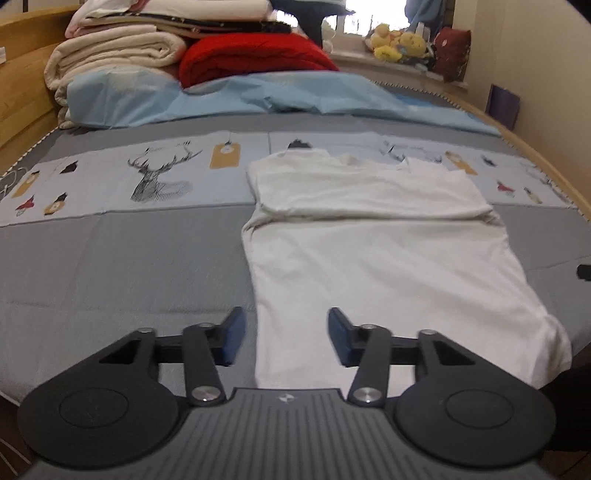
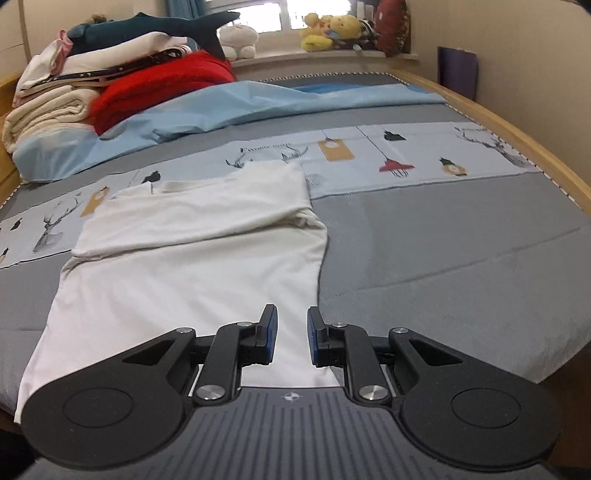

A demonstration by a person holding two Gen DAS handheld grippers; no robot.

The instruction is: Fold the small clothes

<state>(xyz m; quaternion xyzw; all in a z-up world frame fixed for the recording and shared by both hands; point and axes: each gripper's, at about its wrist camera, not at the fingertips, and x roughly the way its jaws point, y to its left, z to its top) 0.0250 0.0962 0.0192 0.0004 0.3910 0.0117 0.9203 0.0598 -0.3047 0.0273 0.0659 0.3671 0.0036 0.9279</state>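
The left gripper (image 1: 284,334) hangs over the near hem of a white shirt (image 1: 373,243), jaws spread with a wide gap and nothing between the blue pads (image 1: 232,338). Its left pad is over bare grey bedspread (image 1: 122,266), its right pad over the cloth, so it straddles the shirt's left edge. Whether either pad touches the fabric cannot be told from here.

The right gripper (image 2: 291,334) is over the same hem, toward the shirt's right side. Its jaws stand a little apart, a narrow gap between the pads (image 2: 271,338), and only white cloth shows through that gap. It pinches nothing.

The shirt (image 2: 192,251) lies flat on the bed, lengthwise away from both grippers. Its far part is doubled over into a thicker band, with a rumpled ridge running across where the fold ends. The near part is a single smooth layer that reaches the bed's front edge.

Under the shirt's far end a pale strip of the bedspread carries printed deer (image 1: 162,173), lamps and tags. Beyond that a light blue sheet (image 1: 229,99) lies crumpled across the bed. At the far left corner sits a stack of folded cream blankets (image 1: 110,51) beside a red blanket (image 1: 255,55), with a dark plush shark (image 2: 155,27) on top of the pile. Yellow soft toys (image 2: 328,31) sit on the windowsill. A wooden bed frame (image 2: 517,125) curves round the right side.
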